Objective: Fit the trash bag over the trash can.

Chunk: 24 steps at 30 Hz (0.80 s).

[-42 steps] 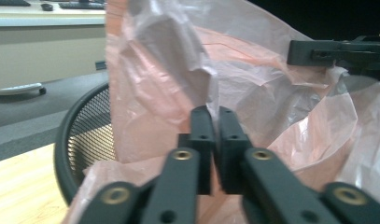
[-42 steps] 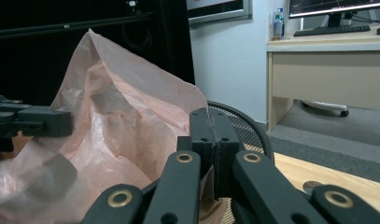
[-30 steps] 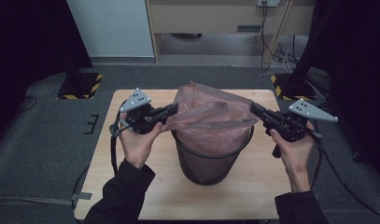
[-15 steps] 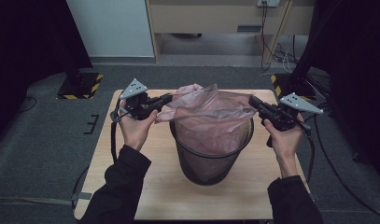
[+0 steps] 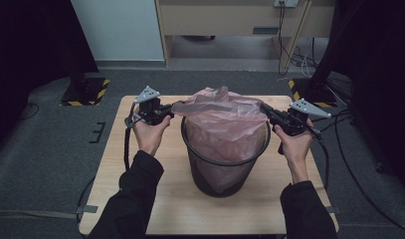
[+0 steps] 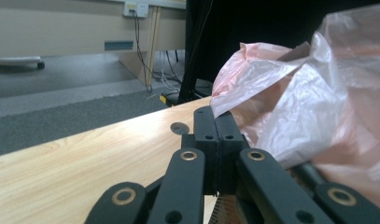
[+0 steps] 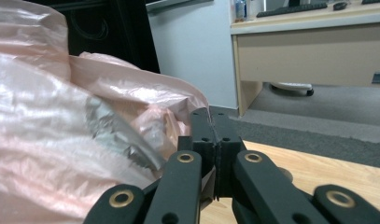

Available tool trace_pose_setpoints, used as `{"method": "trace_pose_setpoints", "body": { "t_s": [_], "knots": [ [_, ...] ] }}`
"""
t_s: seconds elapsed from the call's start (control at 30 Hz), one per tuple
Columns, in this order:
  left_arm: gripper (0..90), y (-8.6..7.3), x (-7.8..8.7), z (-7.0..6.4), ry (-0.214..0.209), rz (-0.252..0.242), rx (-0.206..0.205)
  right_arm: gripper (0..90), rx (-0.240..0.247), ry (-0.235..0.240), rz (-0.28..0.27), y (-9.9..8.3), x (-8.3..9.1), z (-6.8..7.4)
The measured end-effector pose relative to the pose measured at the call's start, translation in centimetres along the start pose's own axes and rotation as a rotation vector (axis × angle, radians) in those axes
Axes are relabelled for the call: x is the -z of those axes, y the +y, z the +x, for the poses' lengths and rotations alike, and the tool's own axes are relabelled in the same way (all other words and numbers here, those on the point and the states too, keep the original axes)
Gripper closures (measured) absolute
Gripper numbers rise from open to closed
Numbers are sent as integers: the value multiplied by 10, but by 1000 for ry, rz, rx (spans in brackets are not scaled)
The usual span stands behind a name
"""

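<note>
A pink plastic bag [image 5: 225,124] sits in a black mesh bin [image 5: 225,164] that stands upright at the middle of the wooden worktop [image 5: 115,199]. No writing can be read on the bag or bin. The bag's mouth faces up and is stretched across from side to side. The left gripper [image 5: 171,112] has its fingers clamped on the bag's left edge, and the right gripper [image 5: 263,106] has its fingers clamped on the right edge, both above the bin's rim.
</note>
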State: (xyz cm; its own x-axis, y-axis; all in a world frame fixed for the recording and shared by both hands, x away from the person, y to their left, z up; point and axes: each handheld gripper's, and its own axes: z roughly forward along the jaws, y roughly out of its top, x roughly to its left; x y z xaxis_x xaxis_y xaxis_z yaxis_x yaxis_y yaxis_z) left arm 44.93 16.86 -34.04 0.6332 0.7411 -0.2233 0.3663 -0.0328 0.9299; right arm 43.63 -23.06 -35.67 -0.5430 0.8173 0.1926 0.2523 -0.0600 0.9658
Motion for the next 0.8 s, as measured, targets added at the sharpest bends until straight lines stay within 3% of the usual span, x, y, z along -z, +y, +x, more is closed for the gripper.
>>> {"method": "trace_pose_setpoints", "body": {
  "t_s": [0.3,0.53,0.8],
  "knots": [
    [900,-23,-16,2,-29,44,35,900,-6,13,38,-14,-11,0],
    [900,-28,-23,2,-59,85,60,900,-20,41,57,-18,-13,1],
    [900,-36,-34,1,-70,124,78,900,-6,34,81,-22,-19,3]
  ]
}}
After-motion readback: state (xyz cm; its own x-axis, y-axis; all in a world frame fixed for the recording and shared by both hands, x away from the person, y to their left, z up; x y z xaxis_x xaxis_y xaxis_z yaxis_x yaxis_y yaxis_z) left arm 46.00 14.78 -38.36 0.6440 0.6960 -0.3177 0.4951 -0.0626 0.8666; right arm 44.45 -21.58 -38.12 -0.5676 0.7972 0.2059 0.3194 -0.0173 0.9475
